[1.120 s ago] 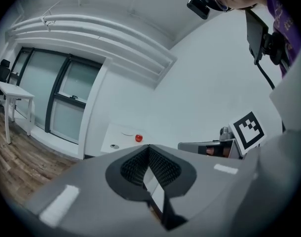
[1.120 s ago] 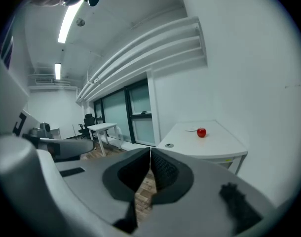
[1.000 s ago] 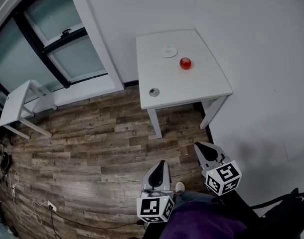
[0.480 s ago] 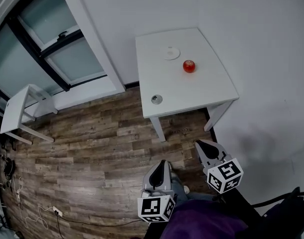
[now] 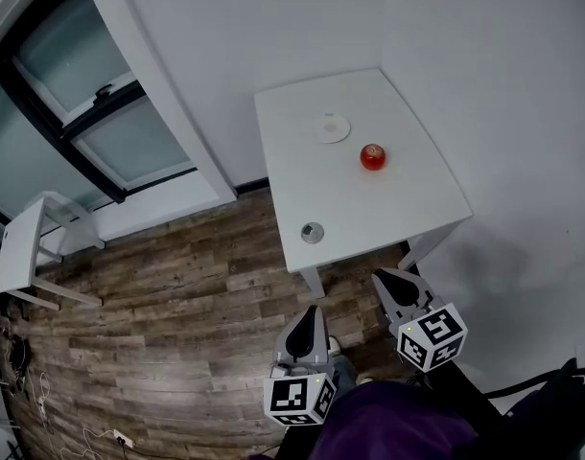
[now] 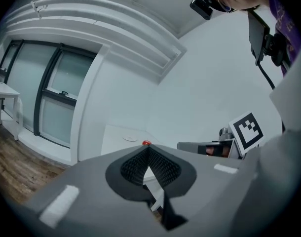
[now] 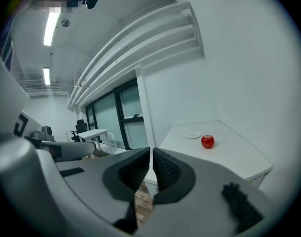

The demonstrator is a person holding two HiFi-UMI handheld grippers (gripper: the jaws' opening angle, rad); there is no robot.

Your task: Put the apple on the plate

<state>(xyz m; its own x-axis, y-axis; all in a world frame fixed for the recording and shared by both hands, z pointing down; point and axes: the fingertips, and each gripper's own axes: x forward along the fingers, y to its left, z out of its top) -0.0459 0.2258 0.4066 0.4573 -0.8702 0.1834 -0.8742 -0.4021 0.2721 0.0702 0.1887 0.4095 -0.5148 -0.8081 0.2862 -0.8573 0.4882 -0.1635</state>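
A red apple sits on a white table in the room's corner. A small white plate lies behind it to the left. The apple and plate also show in the right gripper view, and the apple peeks over the jaws in the left gripper view. My left gripper and right gripper are held above the floor, short of the table's near edge. Both are shut with nothing between the jaws.
A small round metal object rests near the table's front left corner. White walls border the table behind and on the right. Glass doors stand at the left, with another small white table beside them. Cables trail over the wood floor.
Both grippers have come closer to the table; the table, apple and plate now sit lower and larger in the head view. The jaws stayed shut.
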